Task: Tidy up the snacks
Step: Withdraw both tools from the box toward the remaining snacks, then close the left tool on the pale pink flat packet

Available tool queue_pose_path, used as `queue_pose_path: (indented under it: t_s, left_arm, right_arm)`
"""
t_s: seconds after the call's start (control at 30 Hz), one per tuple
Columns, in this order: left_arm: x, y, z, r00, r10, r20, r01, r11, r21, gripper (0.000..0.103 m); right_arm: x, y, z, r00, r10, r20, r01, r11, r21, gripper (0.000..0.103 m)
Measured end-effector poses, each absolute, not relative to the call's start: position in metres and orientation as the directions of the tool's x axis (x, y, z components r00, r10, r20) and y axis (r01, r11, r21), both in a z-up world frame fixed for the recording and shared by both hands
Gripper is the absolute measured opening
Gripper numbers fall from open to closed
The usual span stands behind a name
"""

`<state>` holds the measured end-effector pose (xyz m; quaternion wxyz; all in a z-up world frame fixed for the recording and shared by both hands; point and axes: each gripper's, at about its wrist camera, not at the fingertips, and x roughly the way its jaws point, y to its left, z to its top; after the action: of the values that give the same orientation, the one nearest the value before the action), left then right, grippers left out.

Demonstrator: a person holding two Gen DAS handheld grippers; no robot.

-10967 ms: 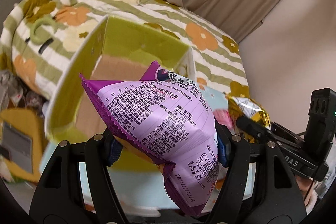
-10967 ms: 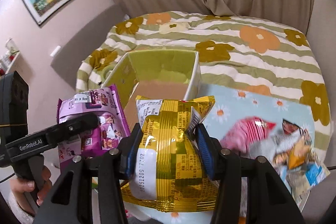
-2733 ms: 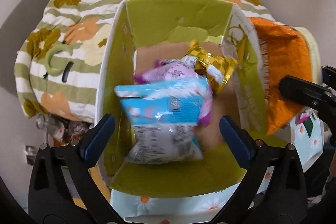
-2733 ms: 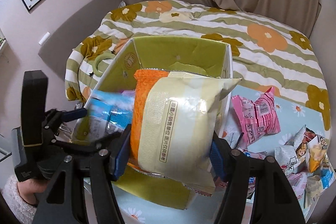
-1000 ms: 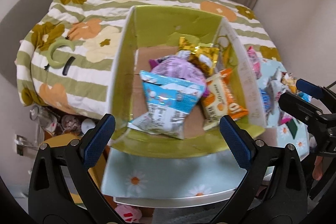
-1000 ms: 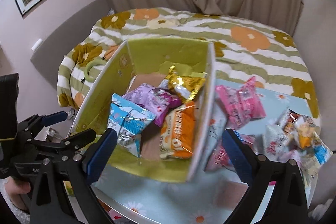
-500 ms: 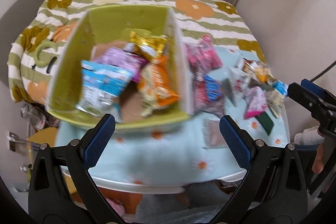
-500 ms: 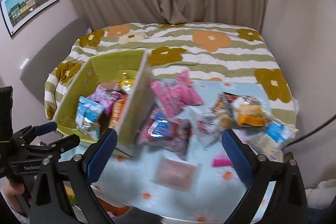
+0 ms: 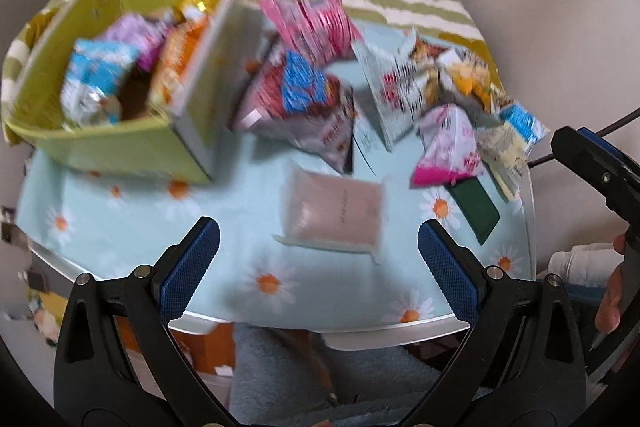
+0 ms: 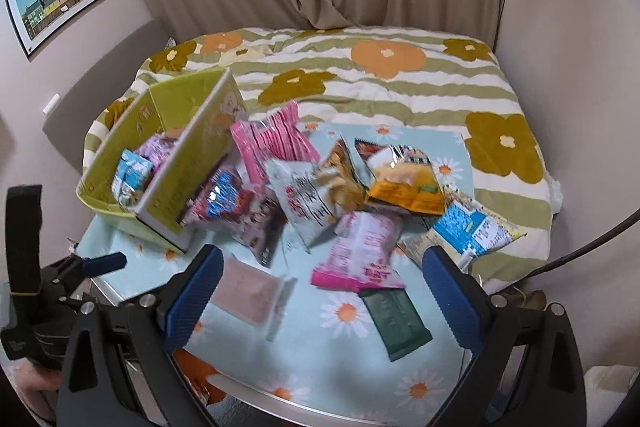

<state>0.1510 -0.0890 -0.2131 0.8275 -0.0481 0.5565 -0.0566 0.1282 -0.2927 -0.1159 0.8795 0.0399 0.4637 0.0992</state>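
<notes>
Both grippers are held empty above the near edge of the desk (image 10: 240,379), which is covered with a pale blue daisy-print cloth. The left gripper (image 9: 318,255) has its blue-padded fingers (image 9: 188,267) spread wide apart with nothing between them, and the right gripper (image 10: 320,285) is likewise spread wide and holds nothing.

The green open-topped cardboard box (image 10: 188,163) stands at the far left of the desk, against the bed with the striped flower quilt (image 10: 400,83). At least 4 packets already lie inside it, among them a light blue packet (image 9: 94,75) and an orange packet (image 9: 176,63). Many snacks are left loose on the cloth to the right of the box: a bright pink striped bag (image 10: 276,143), a blue-and-red foil bag (image 10: 236,211), a flat pale pink sachet (image 10: 248,291) nearest the left gripper, a pink-and-white pouch (image 10: 360,251) and a dark green flat bar (image 10: 396,323) nearest the right gripper.

The step in hand is judged to be the return for a fresh pick, with the sorting well short of done. For the next move, each gripper would need to be lowered over 1 loose packet, closed on it and carried left to the box.
</notes>
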Motion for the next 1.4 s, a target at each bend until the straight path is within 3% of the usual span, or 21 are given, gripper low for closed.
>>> queue_pose_path:
  t_s: [0.33,0.67,0.73,1.23,1.4]
  left_arm:
    - [0.141,-0.141,-0.270,0.441,-0.010,-0.898,0.052,0.999,0.015,0.099]
    - [0.161,-0.153,-0.300,0.479,0.094,-0.873,0.018,0.993,0.117,0.099]
    - [0.166,-0.150,-0.303,0.476,0.083,-0.876,0.015,0.995,0.103,0.103]
    - [0.193,-0.132,-0.336,0.369,0.002,-0.929,-0.002,1.000,0.002,0.103]
    - [0.193,-0.119,-0.339,0.358,-0.007,-0.934,0.002,1.000,-0.007,0.095]
  right_arm:
    - [0.145,-0.312,-0.186,0.474,0.253,-0.843,-0.110,0.967,0.228,0.099]
    - [0.161,-0.311,-0.218,0.444,0.273,-0.854,-0.095,0.961,0.258,0.099]
    - [0.164,-0.311,-0.221,0.441,0.276,-0.854,-0.098,0.961,0.260,0.099]
    - [0.196,-0.298,-0.251,0.407,0.261,-0.875,-0.082,0.965,0.250,0.098]
    - [0.203,-0.297,-0.258,0.397,0.259,-0.880,-0.070,0.965,0.252,0.094]
